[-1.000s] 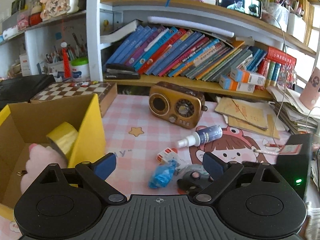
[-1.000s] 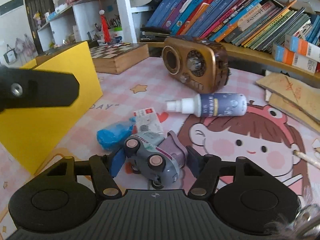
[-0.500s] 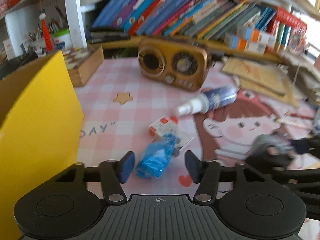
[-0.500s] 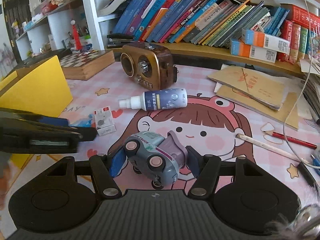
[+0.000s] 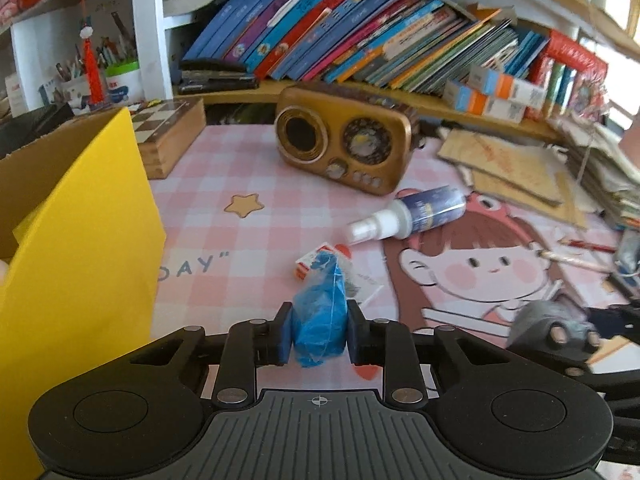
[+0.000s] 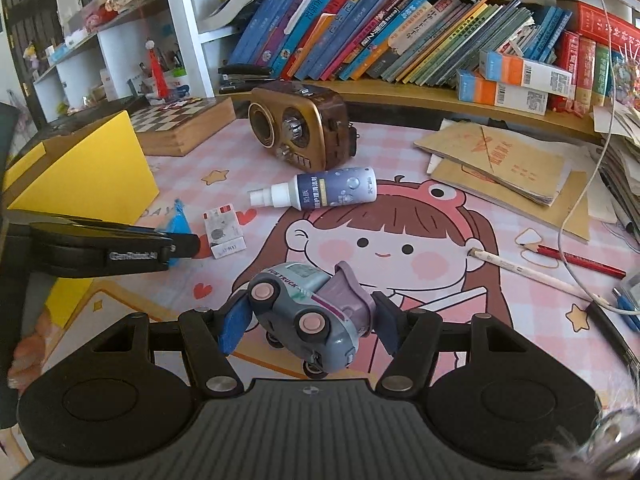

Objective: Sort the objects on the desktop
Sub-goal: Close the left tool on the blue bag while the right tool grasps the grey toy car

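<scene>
My left gripper is shut on a crumpled blue plastic packet, its pads pressing both sides just above the pink desk mat. A small white-and-red box lies right behind the packet. My right gripper is shut on a grey and purple toy truck, held tilted above the mat. In the left wrist view the truck shows at the right edge. A navy spray bottle lies on its side mid-mat. The open yellow box stands at the left.
A brown retro radio and a wooden chess box stand at the back, under a shelf of leaning books. Brown notebooks, pencils and a white cable crowd the right side.
My left gripper came away from the yellow box, dropped to the blue packet and closed on it. My right gripper carried the toy truck up and to the right.
</scene>
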A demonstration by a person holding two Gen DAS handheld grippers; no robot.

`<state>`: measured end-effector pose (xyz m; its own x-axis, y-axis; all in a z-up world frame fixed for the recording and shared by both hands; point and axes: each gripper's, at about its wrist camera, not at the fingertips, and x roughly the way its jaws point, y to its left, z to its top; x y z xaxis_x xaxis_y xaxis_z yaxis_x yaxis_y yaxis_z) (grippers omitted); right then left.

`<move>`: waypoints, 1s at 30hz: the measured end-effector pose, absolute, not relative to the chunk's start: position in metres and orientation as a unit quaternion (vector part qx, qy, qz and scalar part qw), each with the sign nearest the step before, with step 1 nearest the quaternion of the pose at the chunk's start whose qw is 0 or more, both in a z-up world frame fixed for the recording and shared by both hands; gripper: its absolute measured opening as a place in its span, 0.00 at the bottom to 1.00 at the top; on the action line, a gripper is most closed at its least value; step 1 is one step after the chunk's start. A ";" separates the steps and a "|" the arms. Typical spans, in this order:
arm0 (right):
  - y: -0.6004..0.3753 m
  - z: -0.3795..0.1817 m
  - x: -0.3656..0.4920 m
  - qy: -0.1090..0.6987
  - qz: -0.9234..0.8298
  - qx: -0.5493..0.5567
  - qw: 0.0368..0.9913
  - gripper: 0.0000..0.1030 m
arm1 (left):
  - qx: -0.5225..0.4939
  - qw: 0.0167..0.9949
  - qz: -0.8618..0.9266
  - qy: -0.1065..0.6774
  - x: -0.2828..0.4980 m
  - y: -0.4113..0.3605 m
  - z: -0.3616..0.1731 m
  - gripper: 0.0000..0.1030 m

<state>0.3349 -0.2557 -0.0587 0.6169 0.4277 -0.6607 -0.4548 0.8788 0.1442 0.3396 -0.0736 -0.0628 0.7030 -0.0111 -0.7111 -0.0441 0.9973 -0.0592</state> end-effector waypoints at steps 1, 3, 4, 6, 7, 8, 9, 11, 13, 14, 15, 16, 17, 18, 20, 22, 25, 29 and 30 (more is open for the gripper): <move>-0.257 -0.058 0.334 0.363 0.245 -0.018 0.899 0.60 | -0.038 0.923 0.004 0.382 0.336 -0.075 -0.060 0.25; -0.259 -0.056 0.331 0.362 0.243 -0.017 0.900 0.60 | -0.044 0.926 -0.006 0.376 0.329 -0.076 -0.054 0.25; -0.260 -0.055 0.329 0.362 0.243 -0.017 0.900 0.60 | -0.047 0.926 -0.010 0.373 0.325 -0.078 -0.051 0.25; -0.262 -0.052 0.325 0.361 0.242 -0.014 0.900 0.60 | -0.054 0.927 -0.019 0.371 0.316 -0.079 -0.046 0.25; -0.263 -0.051 0.323 0.362 0.242 -0.012 0.900 0.60 | -0.060 0.926 -0.021 0.371 0.312 -0.079 -0.044 0.25; -0.264 -0.050 0.321 0.363 0.243 -0.010 0.900 0.60 | -0.066 0.926 -0.022 0.370 0.308 -0.079 -0.043 0.25; -0.265 -0.049 0.319 0.364 0.243 -0.009 0.899 0.60 | -0.070 0.927 -0.023 0.369 0.304 -0.079 -0.041 0.25; -0.266 -0.047 0.314 0.365 0.246 -0.010 0.898 0.60 | -0.078 0.927 -0.025 0.366 0.295 -0.078 -0.038 0.25; -0.266 -0.044 0.309 0.363 0.249 -0.015 0.898 0.60 | -0.082 0.928 -0.027 0.363 0.286 -0.077 -0.034 0.25; -0.266 -0.043 0.305 0.361 0.250 -0.019 0.898 0.60 | -0.083 0.929 -0.029 0.361 0.281 -0.077 -0.032 0.25; -0.265 -0.042 0.303 0.358 0.252 -0.023 0.899 0.60 | -0.082 0.929 -0.030 0.359 0.277 -0.077 -0.030 0.25; -0.265 -0.041 0.300 0.356 0.252 -0.026 0.899 0.60 | -0.082 0.930 -0.031 0.357 0.272 -0.077 -0.028 0.25; -0.265 -0.039 0.297 0.354 0.253 -0.028 0.900 0.60 | -0.083 0.930 -0.032 0.356 0.267 -0.077 -0.026 0.25; -0.265 -0.037 0.295 0.353 0.253 -0.029 0.900 0.60 | -0.083 0.931 -0.033 0.354 0.263 -0.076 -0.025 0.25; -0.265 -0.033 0.289 0.351 0.254 -0.027 0.901 0.60 | -0.085 0.932 -0.035 0.352 0.253 -0.075 -0.021 0.25; -0.266 -0.029 0.283 0.350 0.253 -0.024 0.901 0.60 | -0.088 0.932 -0.039 0.349 0.244 -0.074 -0.018 0.25; -0.267 -0.024 0.271 0.352 0.249 -0.018 0.902 0.60 | -0.093 0.933 -0.045 0.344 0.229 -0.072 -0.014 0.25; -0.267 -0.021 0.252 0.356 0.240 -0.013 0.903 0.60 | -0.104 0.933 -0.052 0.340 0.211 -0.070 -0.012 0.25; -0.268 -0.020 0.248 0.356 0.238 -0.013 0.904 0.60 | -0.106 0.933 -0.055 0.339 0.207 -0.069 -0.012 0.25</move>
<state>0.2476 -0.2679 -0.0200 0.6330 0.4203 -0.6502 -0.4384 0.8868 0.1464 0.2072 -0.0693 -0.0115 0.7635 -0.1743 -0.6218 0.0304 0.9715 -0.2350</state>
